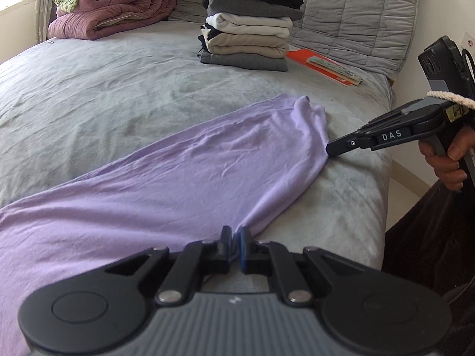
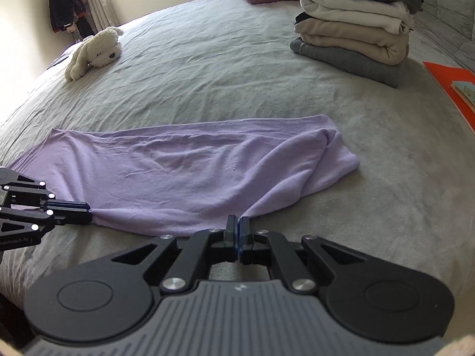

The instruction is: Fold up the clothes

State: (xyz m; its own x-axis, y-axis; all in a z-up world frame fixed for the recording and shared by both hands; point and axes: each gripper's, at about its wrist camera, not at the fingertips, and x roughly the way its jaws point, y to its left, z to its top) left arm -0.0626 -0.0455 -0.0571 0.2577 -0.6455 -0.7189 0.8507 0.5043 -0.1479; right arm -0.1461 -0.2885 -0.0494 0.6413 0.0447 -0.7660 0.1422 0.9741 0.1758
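Garment: a lilac garment (image 2: 190, 172) lies flattened in a long band across the near part of the bed (image 2: 207, 74), wrinkled, with its right end bunched into a soft hump.
Left tongs: the left tongs (image 1: 235, 237) are closed, pinching the garment's near edge.
Right tongs: the right tongs (image 2: 238, 226) are closed too, gripping the near edge further to the right.
Step in hand, as we judge it: we hold two points of the near hem, ready to carry it over to the far edge.
Doing it well: we should lift both tongs together, keep the hem taut between them, and lay it down evenly so the hump smooths out.
Surroundings: a pile of folded clothes (image 2: 356, 23) sits far right; a plush dog (image 2: 95, 52) lies far left.
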